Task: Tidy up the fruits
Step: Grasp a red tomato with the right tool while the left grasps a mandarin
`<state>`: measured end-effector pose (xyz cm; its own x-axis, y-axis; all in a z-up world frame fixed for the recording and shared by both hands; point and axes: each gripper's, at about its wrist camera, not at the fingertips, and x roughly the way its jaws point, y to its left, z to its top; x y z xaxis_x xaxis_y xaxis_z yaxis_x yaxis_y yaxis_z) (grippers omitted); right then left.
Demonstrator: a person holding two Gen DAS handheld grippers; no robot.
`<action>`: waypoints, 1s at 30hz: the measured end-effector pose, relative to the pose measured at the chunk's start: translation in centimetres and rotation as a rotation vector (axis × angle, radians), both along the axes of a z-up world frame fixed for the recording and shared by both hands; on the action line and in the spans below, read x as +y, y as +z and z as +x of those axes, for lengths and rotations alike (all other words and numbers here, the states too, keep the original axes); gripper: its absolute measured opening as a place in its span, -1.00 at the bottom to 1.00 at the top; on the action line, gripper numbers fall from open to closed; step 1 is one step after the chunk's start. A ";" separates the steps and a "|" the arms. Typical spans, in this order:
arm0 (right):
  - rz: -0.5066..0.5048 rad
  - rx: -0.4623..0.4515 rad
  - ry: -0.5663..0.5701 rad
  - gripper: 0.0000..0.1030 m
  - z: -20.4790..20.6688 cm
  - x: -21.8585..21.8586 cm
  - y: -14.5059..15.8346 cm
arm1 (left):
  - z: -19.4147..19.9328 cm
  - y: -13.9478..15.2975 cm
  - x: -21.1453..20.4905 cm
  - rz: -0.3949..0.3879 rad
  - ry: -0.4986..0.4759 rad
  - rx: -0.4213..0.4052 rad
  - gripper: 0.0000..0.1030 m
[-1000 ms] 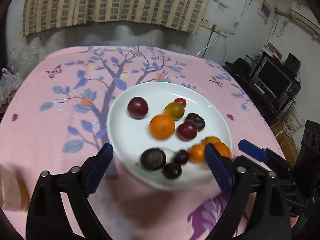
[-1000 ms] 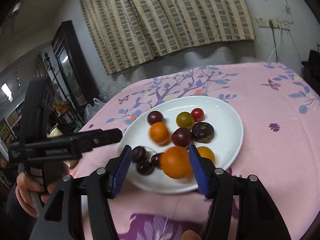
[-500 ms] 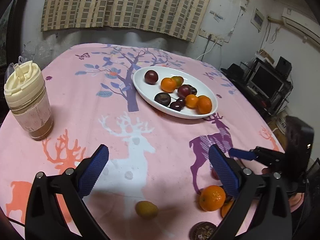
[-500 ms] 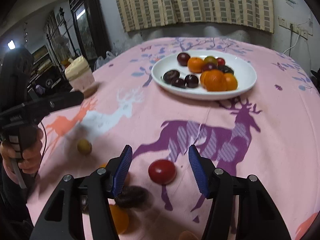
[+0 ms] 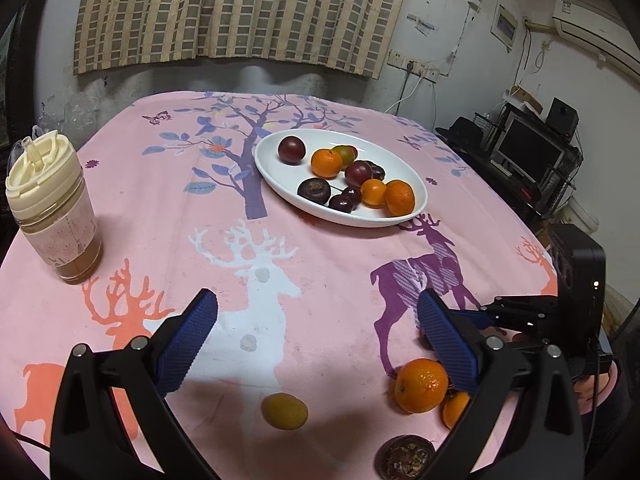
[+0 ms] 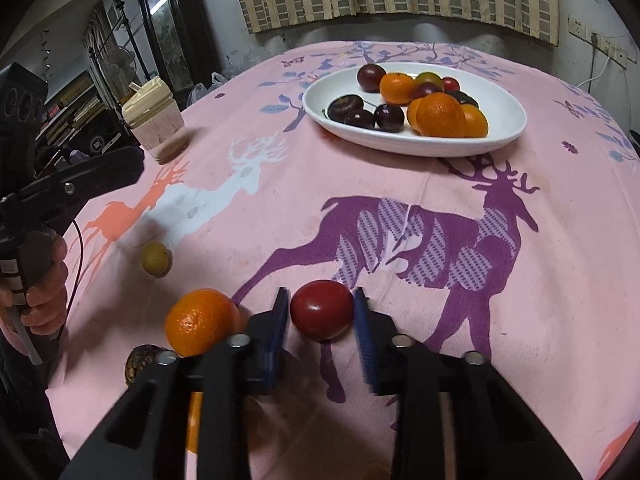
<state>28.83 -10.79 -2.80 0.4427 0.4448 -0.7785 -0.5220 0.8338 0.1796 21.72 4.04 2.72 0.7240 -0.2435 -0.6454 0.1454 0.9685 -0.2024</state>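
A white oval plate [image 5: 400, 168] [image 6: 508, 120] at the far side of the pink tablecloth holds several oranges, plums and cherries. Loose fruit lies near the front edge: an orange [image 5: 421, 385] [image 6: 200, 321], a small yellow fruit [image 5: 285, 411] [image 6: 155, 259], a dark wrinkled fruit [image 5: 406, 458] and a red tomato [image 6: 322, 315]. My right gripper [image 6: 321, 312] has its pads against both sides of the red tomato on the cloth. My left gripper [image 5: 316, 332] is open and empty above the cloth, with the yellow fruit just below it.
A lidded cup [image 5: 52, 208] [image 6: 154, 118] with brown drink stands at the table's left. Another small orange [image 5: 456, 408] lies partly behind the left gripper's right finger. Shelves and a monitor [image 5: 528, 152] stand beyond the table's right edge.
Both grippers have drawn back from the plate to the near edge of the table. The right gripper left an orange on the plate and has now closed around the red tomato.
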 end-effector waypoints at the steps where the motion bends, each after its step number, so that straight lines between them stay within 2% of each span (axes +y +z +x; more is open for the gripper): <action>1: 0.005 0.000 -0.001 -0.41 0.0 -0.1 0.1 | 0.0 -0.1 -0.1 -0.004 -0.010 0.005 0.91; 2: 0.014 -0.008 -0.006 -0.42 -0.1 -0.2 0.3 | 0.1 -0.2 -0.1 -0.020 -0.041 0.019 0.91; 5: 0.047 -0.044 -0.038 -0.42 -0.1 -0.9 1.1 | 0.1 -1.0 -1.3 -0.082 -0.239 0.097 0.90; 9: 0.069 -0.013 -0.078 -0.41 0.6 -1.9 1.0 | -1.1 -1.9 -3.9 0.010 -0.366 0.104 0.84; 11: 0.067 -0.010 -0.085 -0.41 0.7 -2.0 1.0 | -1.3 -2.5 -4.8 0.018 -0.420 0.135 0.48; 12: 0.066 -0.011 -0.085 -0.41 0.7 -2.0 1.0 | -1.4 -2.8 -5.3 0.023 -0.435 0.149 0.36; 14: 0.068 -0.013 -0.084 -0.41 0.8 -1.9 1.0 | -1.5 -3.4 -5.8 0.045 -0.446 0.167 0.27; 21: 0.076 -0.018 -0.079 -0.41 0.5 -2.0 1.2 | -0.8 -4.5 -5.6 0.034 -0.441 0.215 0.20; 27: 0.077 -0.014 -0.080 -0.41 0.6 -2.0 1.1 | -0.7 -5.3 -6.3 0.028 -0.477 0.246 -0.23; 30: 0.076 -0.018 -0.078 -0.41 0.5 -2.0 1.2 | -0.8 -5.3 -6.5 0.037 -0.483 0.235 -0.25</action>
<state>29.34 -12.80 -1.60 0.4919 0.4657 -0.7356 -0.4594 0.8566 0.2351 20.92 -2.45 -2.62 0.3701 -0.4873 -0.7909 0.5307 0.8097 -0.2505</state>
